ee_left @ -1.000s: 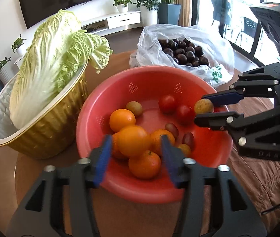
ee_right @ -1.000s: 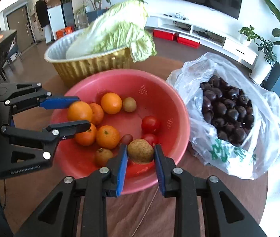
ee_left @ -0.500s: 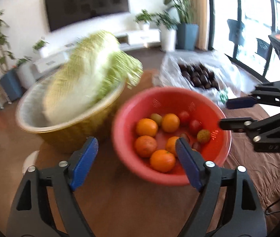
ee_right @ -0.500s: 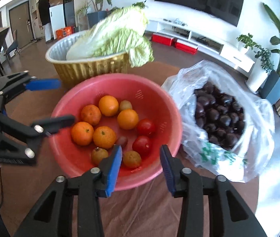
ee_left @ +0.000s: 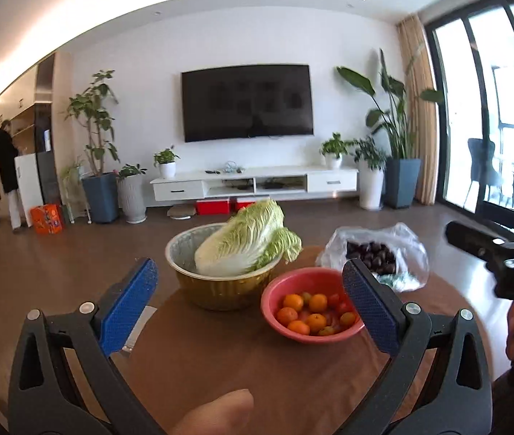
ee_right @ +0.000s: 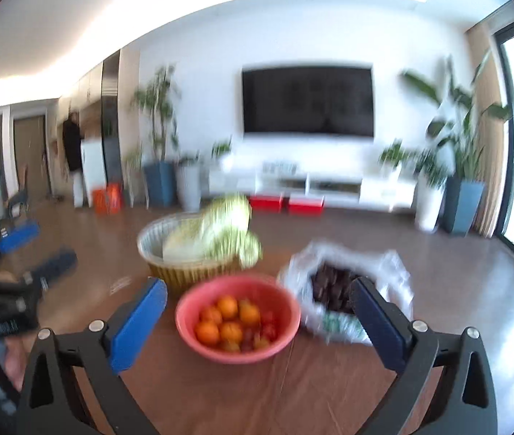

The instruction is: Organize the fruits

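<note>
A red bowl [ee_left: 285, 326] [ee_right: 285, 337] on the brown table holds several oranges [ee_left: 293, 302] [ee_right: 228, 306], small red tomatoes and brownish fruits. My left gripper [ee_left: 251, 302] is open wide and empty, held back from the bowl and above the table. My right gripper [ee_right: 257, 317] is open wide and empty, also pulled back from the bowl. The right gripper's body shows at the right edge of the left wrist view [ee_left: 503, 257]. The left gripper shows at the left edge of the right wrist view [ee_right: 28, 257]. The right wrist view is blurred.
A gold bowl [ee_left: 217, 290] [ee_right: 188, 272] with a Chinese cabbage [ee_left: 249, 243] stands behind the red bowl on the left. A clear plastic bag of dark chestnut-like fruits [ee_left: 376, 253] [ee_right: 336, 286] lies to the right. A living room lies beyond the table.
Both grippers let go of their fruit into the red bowl, opened wide and pulled back and up. The bowl now looks much smaller and the whole room is in view.
</note>
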Available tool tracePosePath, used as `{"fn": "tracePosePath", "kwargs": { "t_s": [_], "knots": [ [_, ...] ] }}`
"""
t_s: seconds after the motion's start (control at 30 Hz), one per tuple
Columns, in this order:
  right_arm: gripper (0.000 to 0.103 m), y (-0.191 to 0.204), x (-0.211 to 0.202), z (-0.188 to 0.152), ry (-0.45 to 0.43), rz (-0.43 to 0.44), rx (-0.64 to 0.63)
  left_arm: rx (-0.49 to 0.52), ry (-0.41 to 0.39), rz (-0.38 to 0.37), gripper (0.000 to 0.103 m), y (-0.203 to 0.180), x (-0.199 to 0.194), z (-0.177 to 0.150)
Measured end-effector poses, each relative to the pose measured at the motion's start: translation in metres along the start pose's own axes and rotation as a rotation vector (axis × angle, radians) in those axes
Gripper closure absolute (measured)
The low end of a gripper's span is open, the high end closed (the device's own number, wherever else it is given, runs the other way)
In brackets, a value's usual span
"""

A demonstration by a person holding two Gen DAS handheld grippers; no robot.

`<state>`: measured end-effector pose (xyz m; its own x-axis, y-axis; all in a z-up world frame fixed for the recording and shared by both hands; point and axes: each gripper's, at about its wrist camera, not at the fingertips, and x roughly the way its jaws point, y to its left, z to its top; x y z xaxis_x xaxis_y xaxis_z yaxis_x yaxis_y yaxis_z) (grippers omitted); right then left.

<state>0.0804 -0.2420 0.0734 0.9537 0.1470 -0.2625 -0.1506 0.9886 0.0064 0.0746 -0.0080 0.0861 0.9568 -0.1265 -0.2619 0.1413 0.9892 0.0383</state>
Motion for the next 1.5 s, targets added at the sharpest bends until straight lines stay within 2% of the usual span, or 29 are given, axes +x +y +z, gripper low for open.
{"fn": "tracePosePath", "kwargs": {
  "t_s": [0.13, 0.2, 0.3, 0.53, 0.83, 1.13, 1.5],
  "knots": [
    [0.000, 0.008, -0.038, 0.015, -0.080, -0.055, -0.001, -0.064, 0.034, 0.000, 0.000, 0.005, -0.019, 0.006],
    [0.000, 0.010, -0.052, 0.017, -0.091, -0.094, 0.010, -0.066, 0.067, 0.039, 0.000, 0.003, -0.023, 0.006],
    [0.000, 0.008, -0.065, 0.013, -0.078, -0.127, 0.046, -0.078, 0.106, 0.056, 0.000, 0.001, -0.033, -0.001],
    [0.000, 0.016, -0.065, -0.009, 0.056, -0.209, 0.041, -0.066, 0.190, 0.076, 0.000, -0.016, -0.041, -0.021],
    [0.000, 0.013, -0.052, -0.033, 0.240, -0.222, 0.092, -0.083, 0.280, 0.062, 0.000, -0.017, -0.028, -0.045],
    [0.000, 0.017, -0.041, -0.052, 0.314, -0.225, 0.088, -0.100, 0.391, 0.072, 0.000, -0.014, 0.007, -0.077],
    [0.000, 0.020, -0.033, -0.062, 0.360, -0.215, 0.087, -0.083, 0.455, 0.063, 0.000, -0.022, 0.028, -0.100]
  ]
}}
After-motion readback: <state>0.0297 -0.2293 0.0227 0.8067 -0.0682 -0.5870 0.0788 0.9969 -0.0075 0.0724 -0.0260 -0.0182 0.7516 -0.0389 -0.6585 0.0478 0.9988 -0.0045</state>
